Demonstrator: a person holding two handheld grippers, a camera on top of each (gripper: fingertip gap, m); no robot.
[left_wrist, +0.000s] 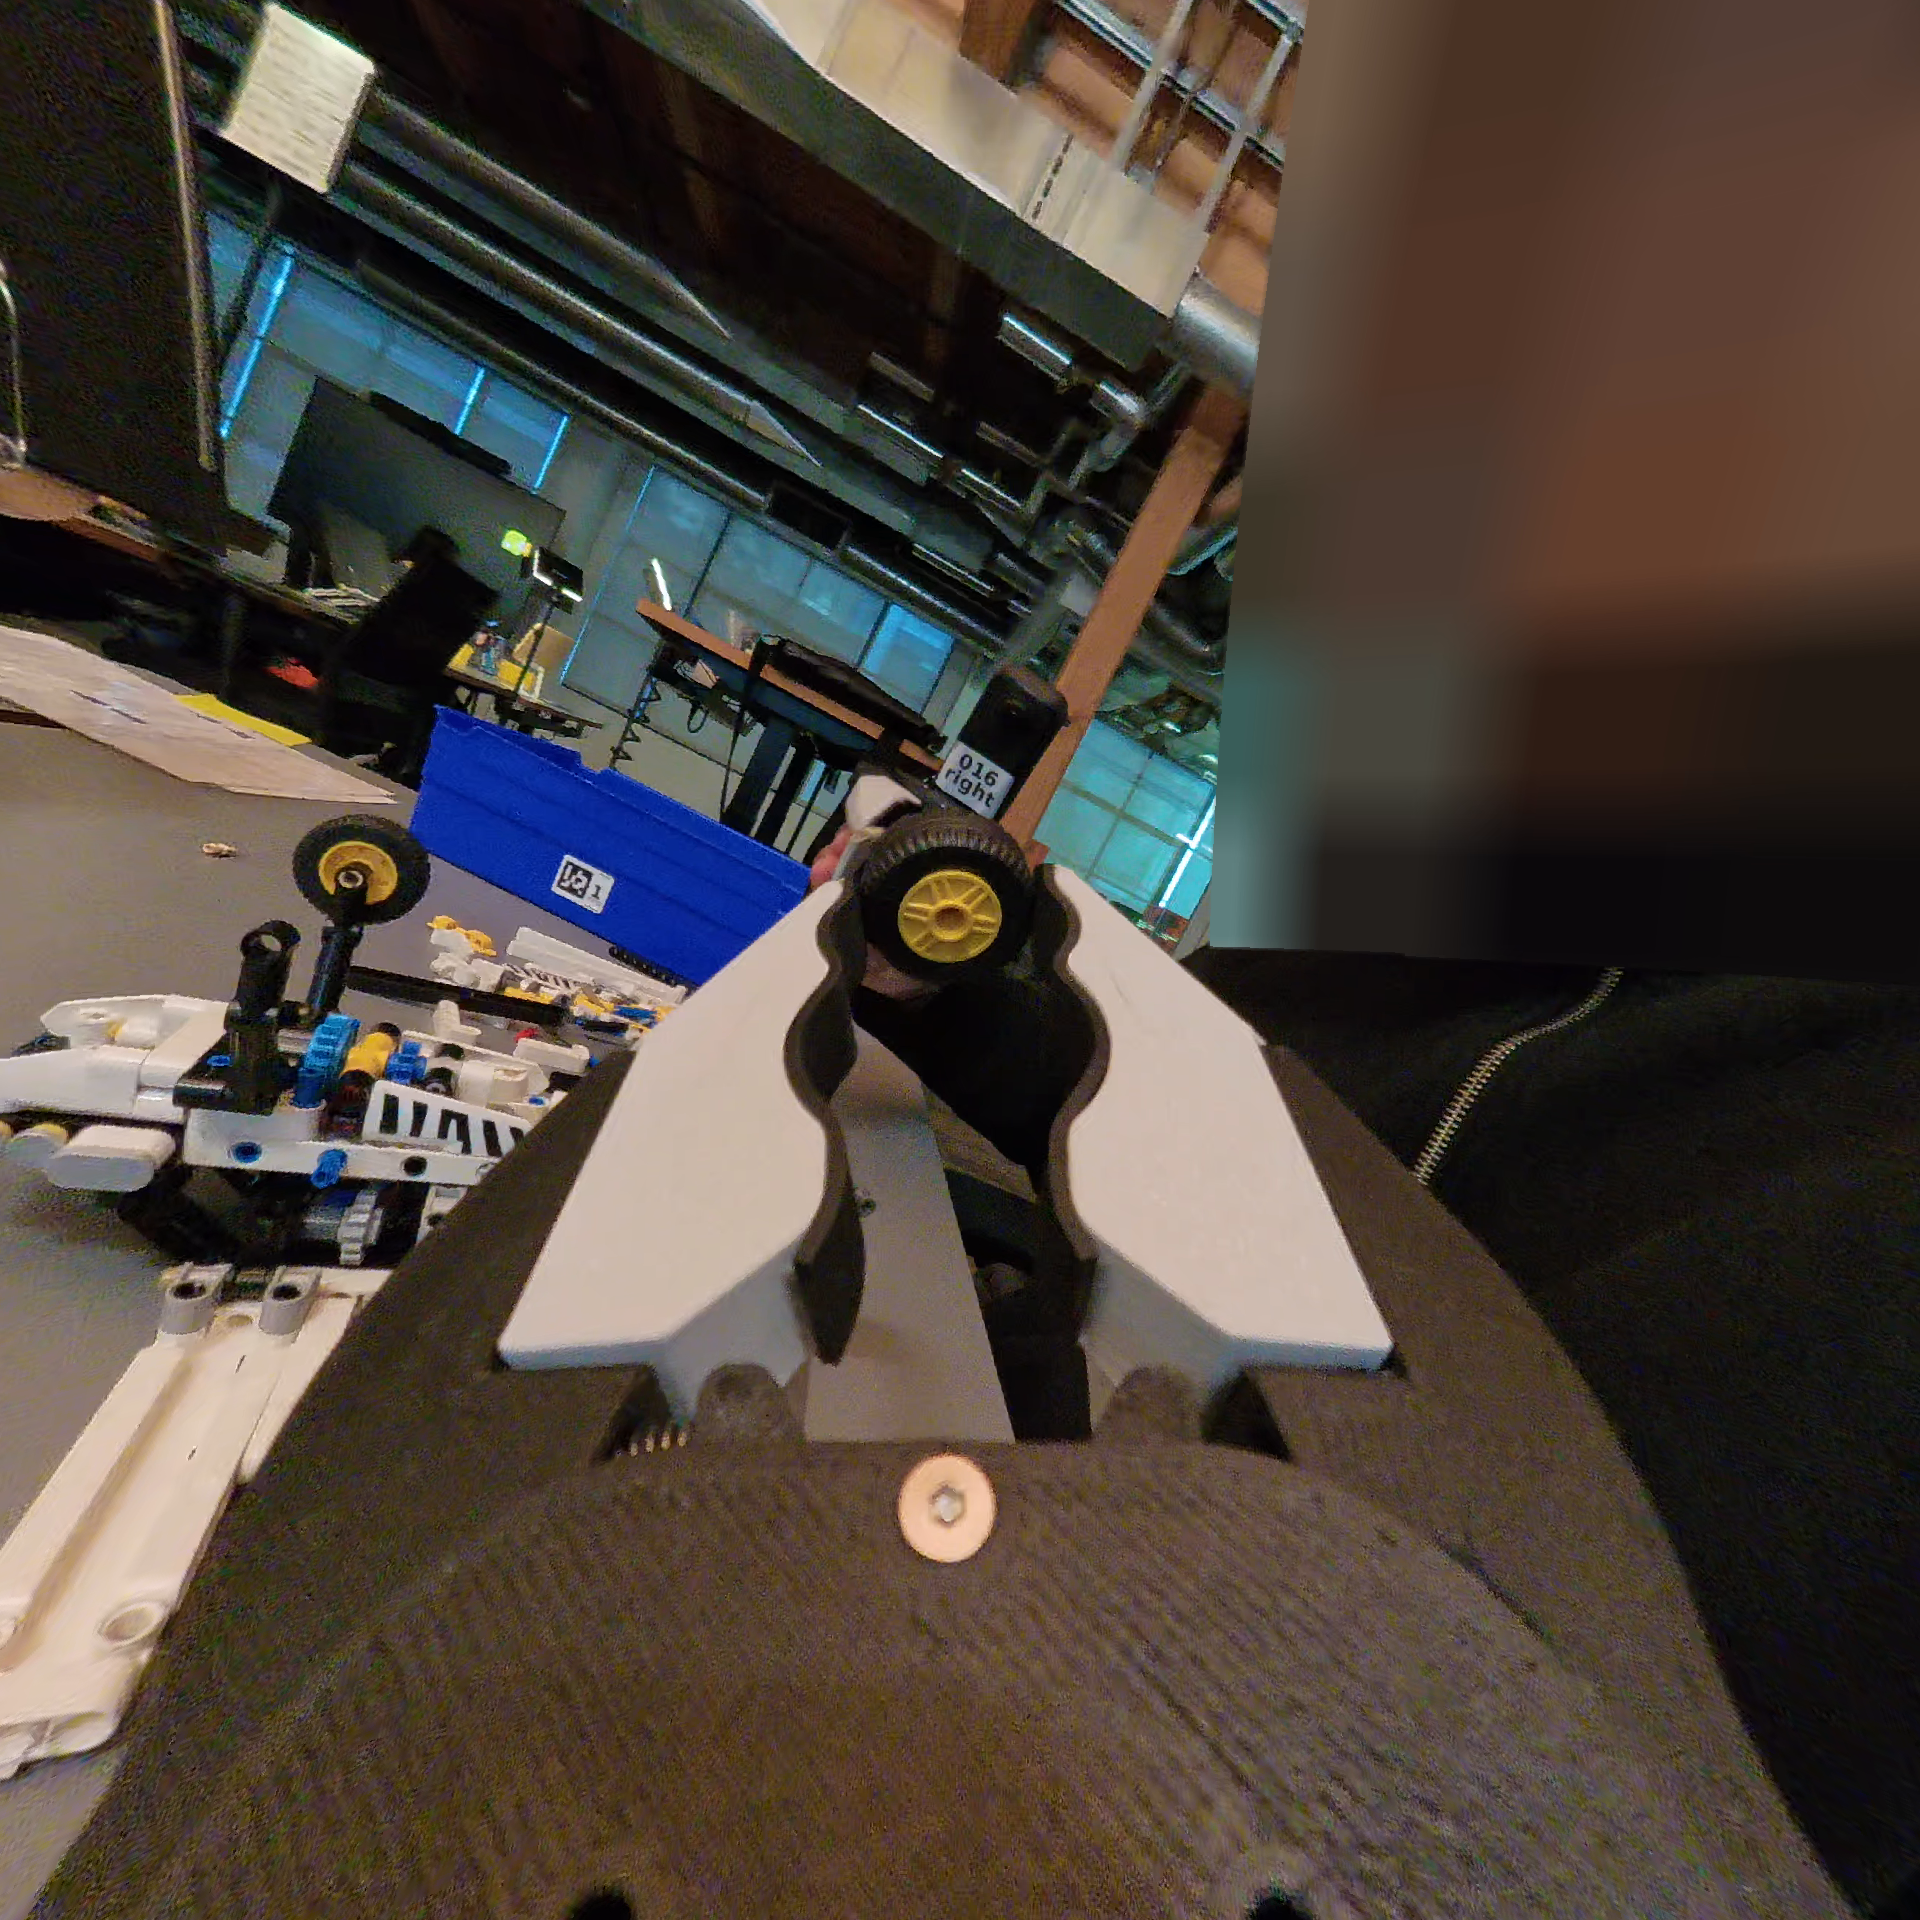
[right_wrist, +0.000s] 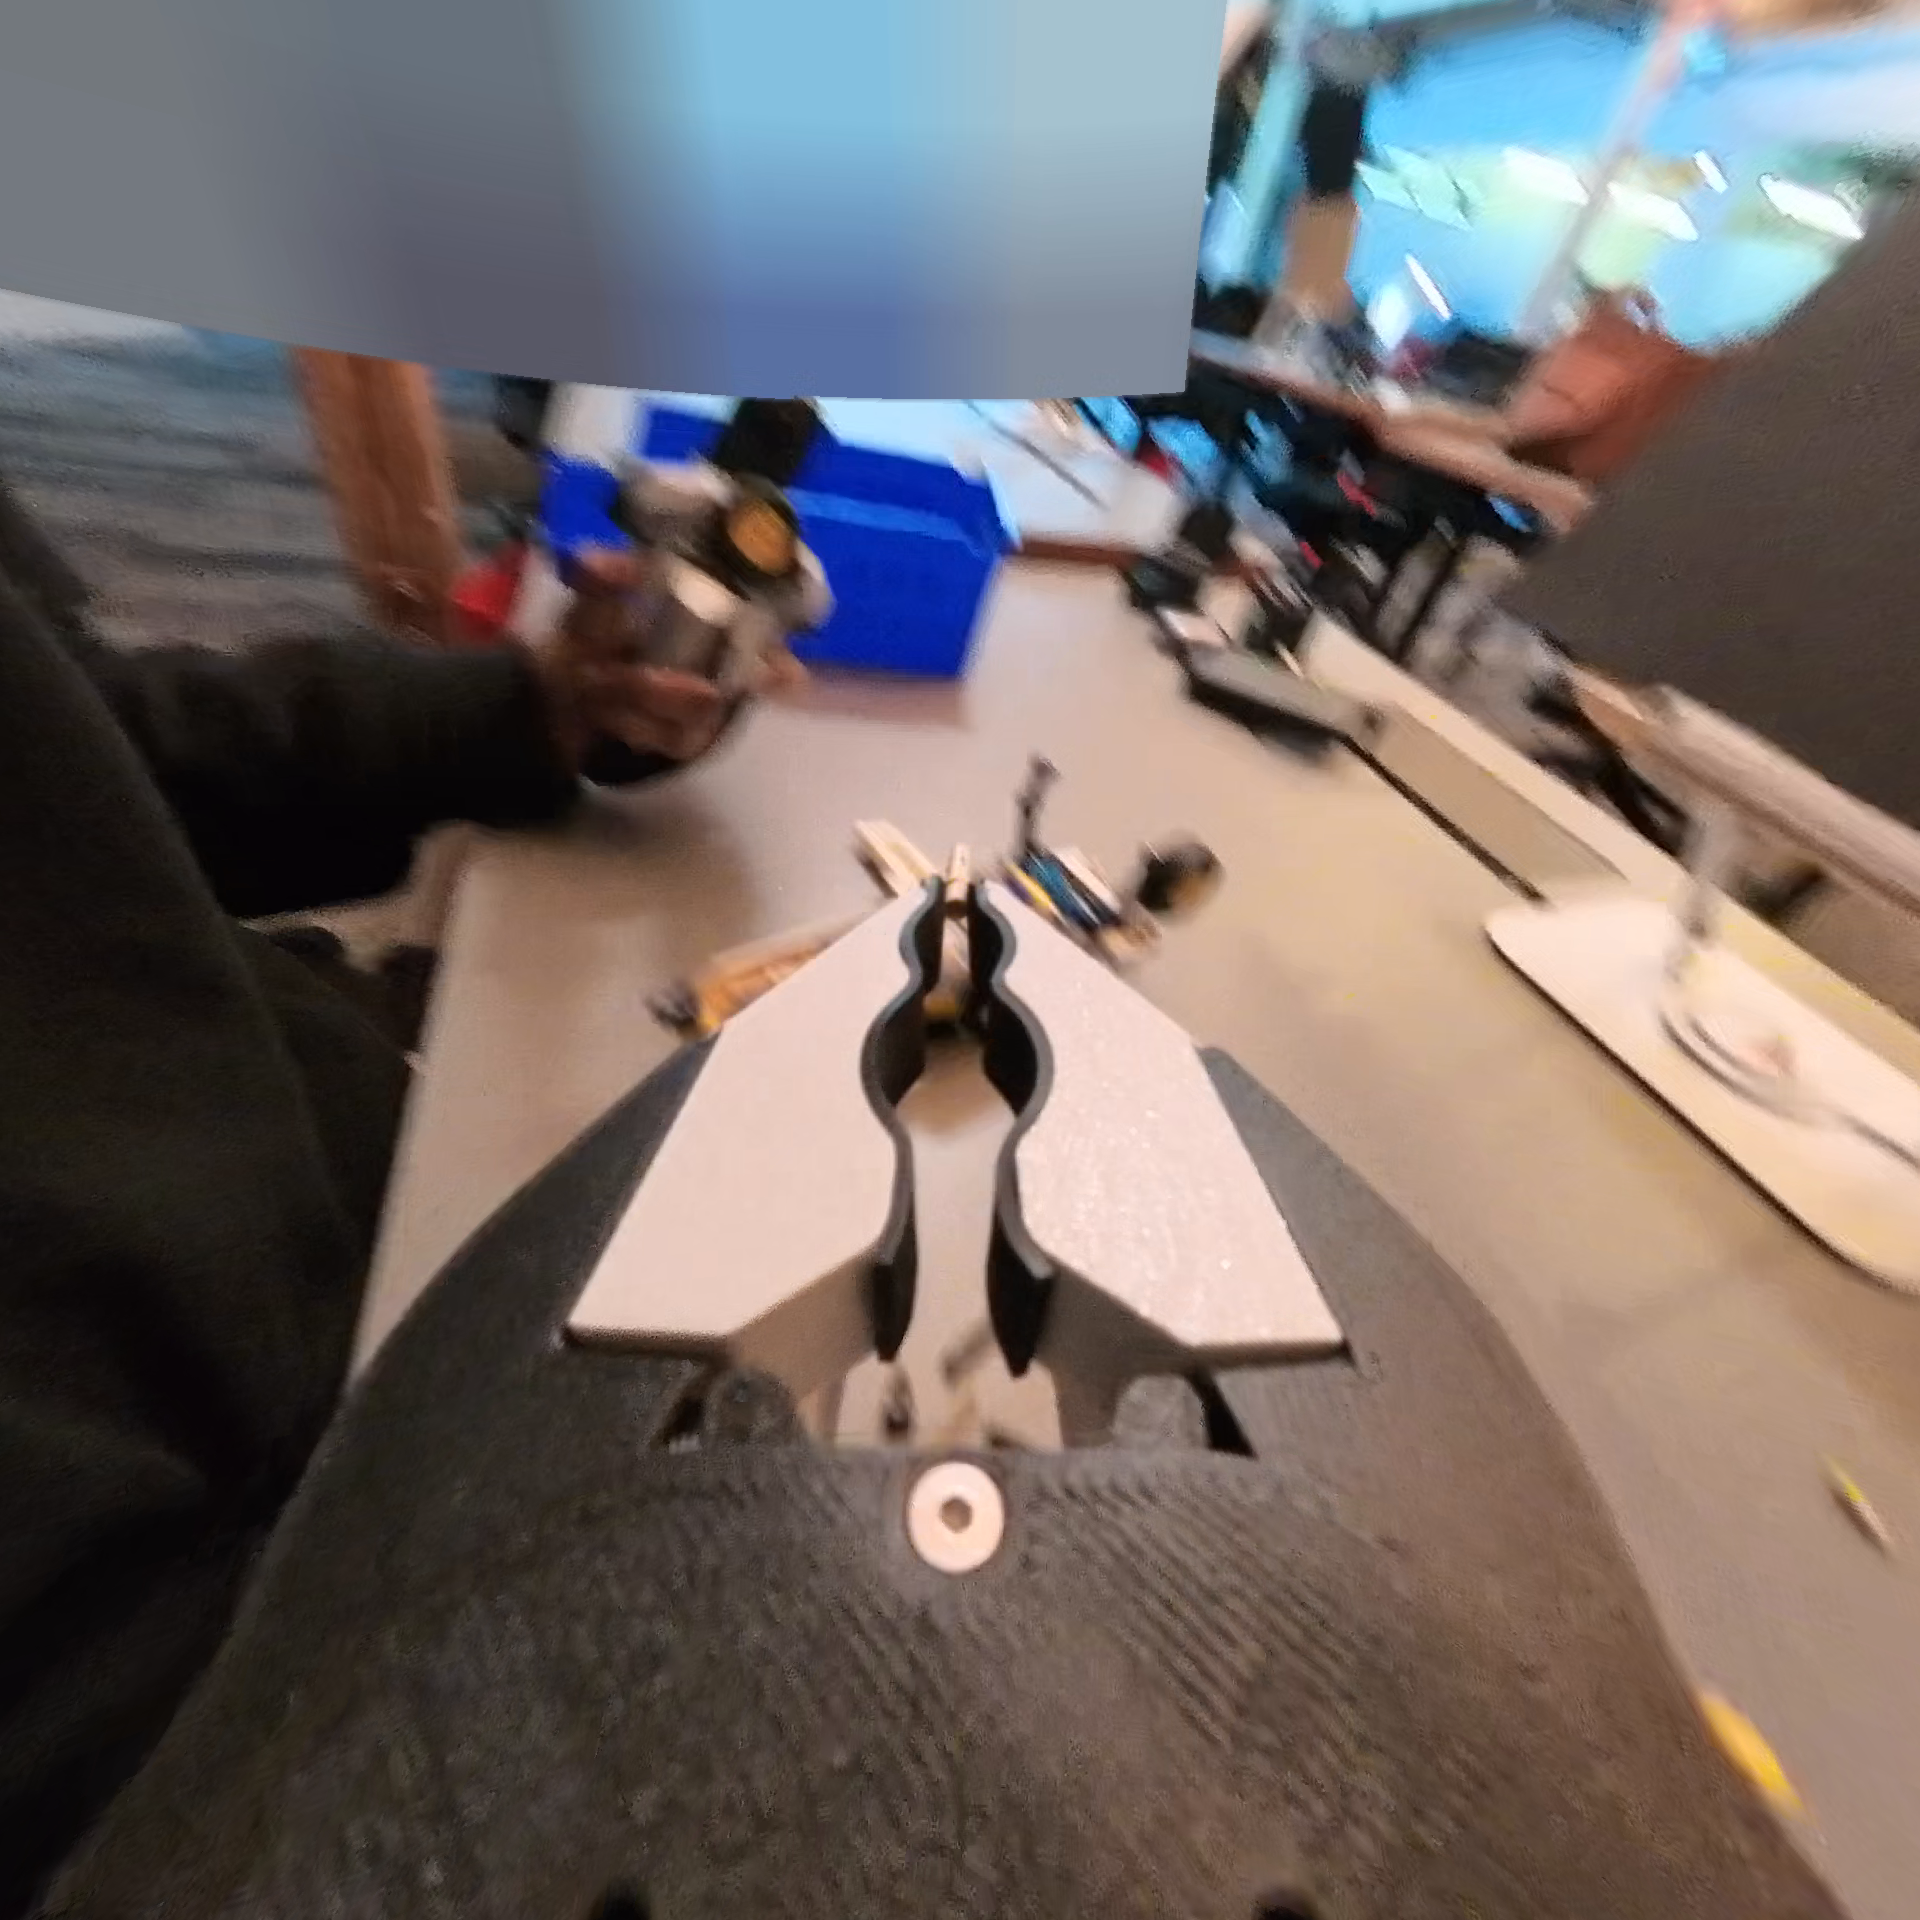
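The left gripper (left_wrist: 948, 914) clamps a black wheel with a yellow hub (left_wrist: 948, 916) between its pads, raised above the grey table (left_wrist: 94, 883). The right gripper (right_wrist: 956, 902) is closed; whether it holds anything is unclear. A white brick model (left_wrist: 260, 1091) lies beside a blue bin (left_wrist: 582, 821).

White sticker with writing on blue bin (left_wrist: 582, 821), white printed label on black device (left_wrist: 1013, 727) behind wheel
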